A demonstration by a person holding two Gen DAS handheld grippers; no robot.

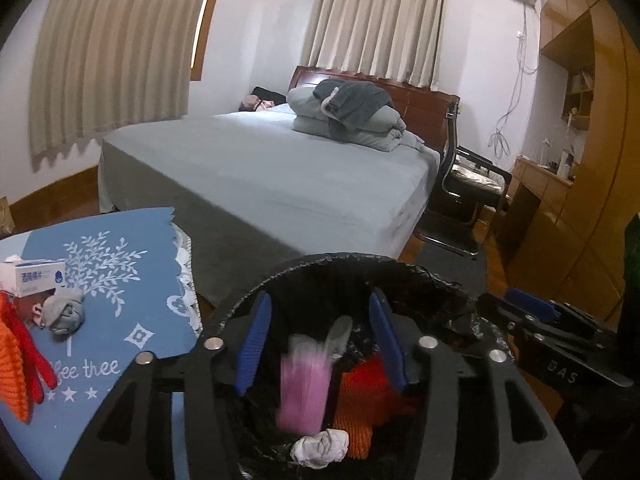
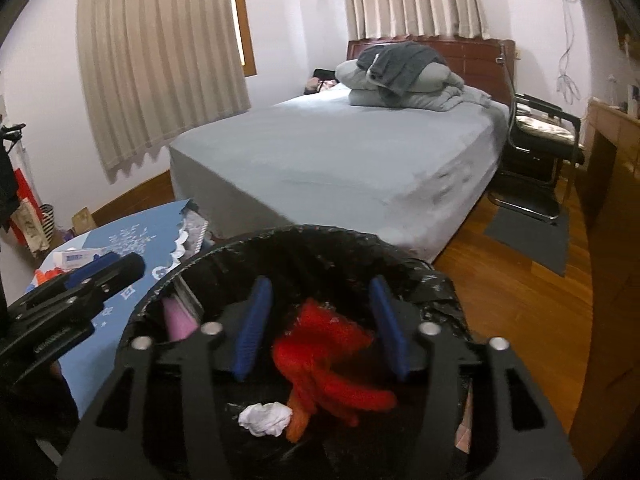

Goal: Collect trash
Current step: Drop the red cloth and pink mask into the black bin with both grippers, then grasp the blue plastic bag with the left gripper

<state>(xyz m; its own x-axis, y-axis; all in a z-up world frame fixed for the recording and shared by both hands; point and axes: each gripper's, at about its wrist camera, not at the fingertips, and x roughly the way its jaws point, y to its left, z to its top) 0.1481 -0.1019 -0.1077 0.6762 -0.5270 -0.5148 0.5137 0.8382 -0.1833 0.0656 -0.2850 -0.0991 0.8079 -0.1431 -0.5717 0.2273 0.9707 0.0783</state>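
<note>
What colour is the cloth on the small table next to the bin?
Blue tablecloth with a white tree print, stars and white lace edging; clearest in the left wrist view.

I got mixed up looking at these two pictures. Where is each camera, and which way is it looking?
Left wrist view: sits on the left gripper, looking down into the black-lined trash bin with the bed behind; the right gripper pokes in at the right.
Right wrist view: sits on the right gripper, over the same trash bin; the left gripper shows at the left.
Both views share the bin, the white crumpled tissue, the bed and the blue tablecloth.
</note>
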